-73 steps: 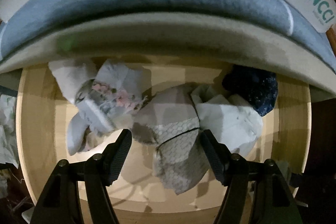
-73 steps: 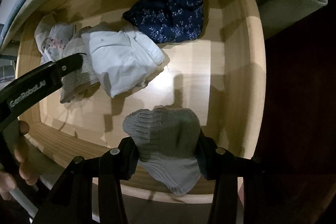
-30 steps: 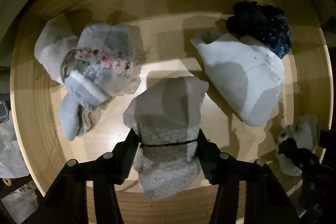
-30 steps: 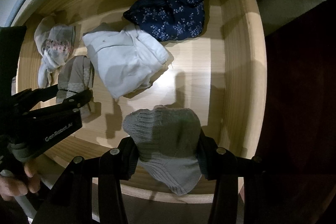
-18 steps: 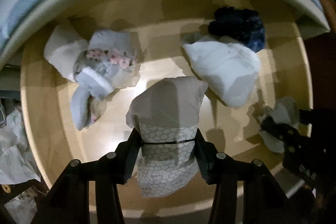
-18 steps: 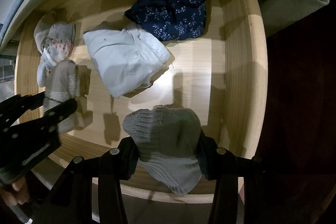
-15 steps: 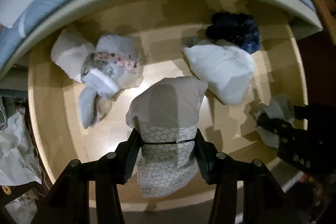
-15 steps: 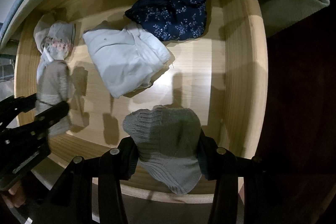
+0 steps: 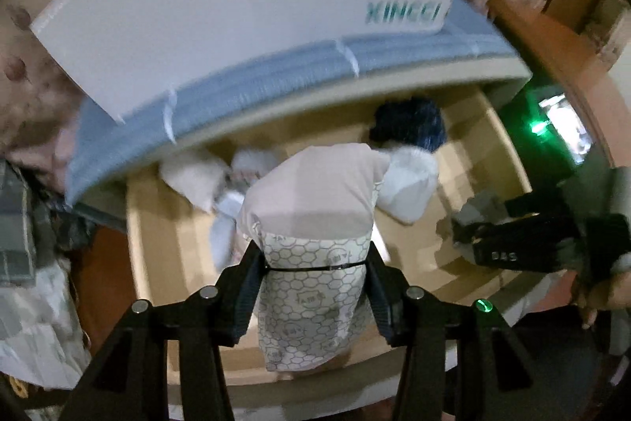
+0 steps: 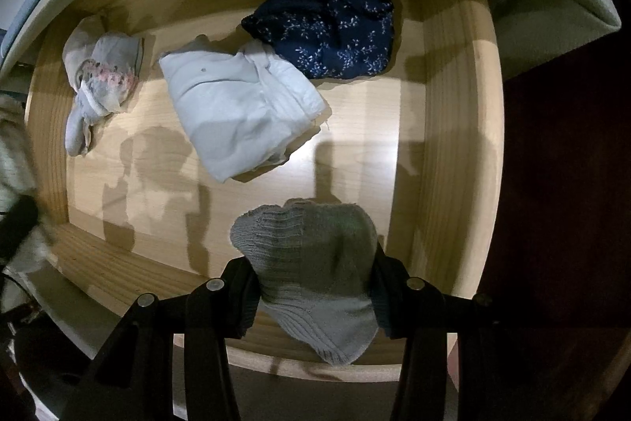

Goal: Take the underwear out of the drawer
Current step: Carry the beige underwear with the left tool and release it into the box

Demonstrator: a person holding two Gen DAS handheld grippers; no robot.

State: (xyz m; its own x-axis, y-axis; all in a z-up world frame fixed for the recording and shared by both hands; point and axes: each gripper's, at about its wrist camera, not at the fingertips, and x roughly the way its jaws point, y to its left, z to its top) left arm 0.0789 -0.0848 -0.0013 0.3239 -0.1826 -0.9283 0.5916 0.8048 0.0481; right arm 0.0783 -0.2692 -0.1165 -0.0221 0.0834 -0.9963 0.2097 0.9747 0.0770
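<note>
Underwear with a honeycomb print [image 9: 311, 275] is clamped in the left gripper [image 9: 313, 263] above the wooden drawer's [image 10: 453, 129] near edge, while the right gripper [image 10: 313, 287] pinches a grey ribbed piece [image 10: 311, 271] over the near right of the drawer.

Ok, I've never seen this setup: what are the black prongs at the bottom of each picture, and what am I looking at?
Each picture comes from a camera on a handheld gripper, looking forward along its jaws; a person holds one gripper in each hand. The left gripper is clamped on a beige honeycomb-print garment. The right gripper is clamped on a grey knitted garment. Below them is an open wooden drawer. On its floor lie a white folded garment, a navy floral one and a pale one with pink trim.
</note>
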